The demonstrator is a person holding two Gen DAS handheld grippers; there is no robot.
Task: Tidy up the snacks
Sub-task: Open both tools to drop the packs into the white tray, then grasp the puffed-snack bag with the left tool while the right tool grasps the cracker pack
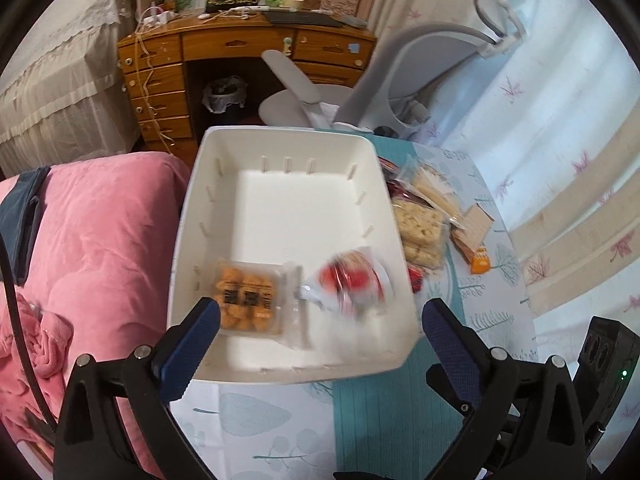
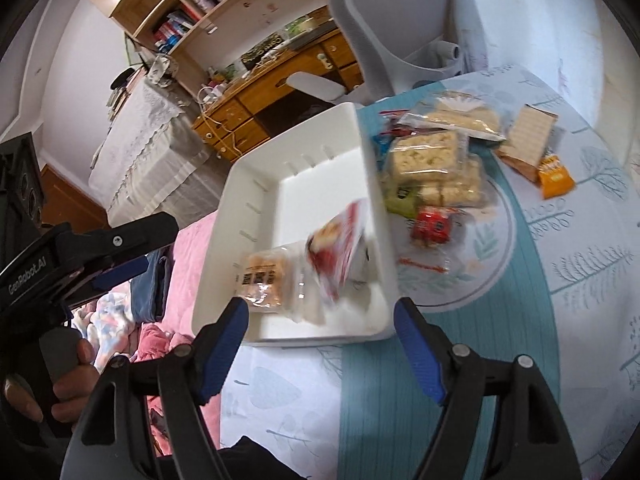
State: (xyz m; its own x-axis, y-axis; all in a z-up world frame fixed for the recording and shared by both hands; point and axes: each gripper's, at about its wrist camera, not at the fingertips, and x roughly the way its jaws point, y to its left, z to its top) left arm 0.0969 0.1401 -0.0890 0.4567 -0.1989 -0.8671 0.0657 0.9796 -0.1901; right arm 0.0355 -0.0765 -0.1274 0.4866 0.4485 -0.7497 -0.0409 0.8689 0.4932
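Left tongs (image 1: 320,316) spread wide, empty, over white plastic bin (image 1: 280,136) holding two packets. Right tongs (image 2: 320,320) parted, empty; clear-wrapped pale cracker packs (image 2: 428,160) ahead-right on worktop (image 2: 580,300), long axis crosswise, nearer these.

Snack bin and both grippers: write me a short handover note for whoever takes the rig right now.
Left gripper: open, nothing between its fingers, above the near end of the bin.
Right gripper: open, empty, also at the bin's near edge.
In the bin: an orange snack pack lying flat, and a red-and-white packet, blurred, leaning by the right wall.
Still outside, on the tablecloth right of the bin: puffed rice bars, a small red pack, a green packet, a brown-and-orange packet and a few others.
Done: two snacks are binned. Left: move the remaining pile into the bin.
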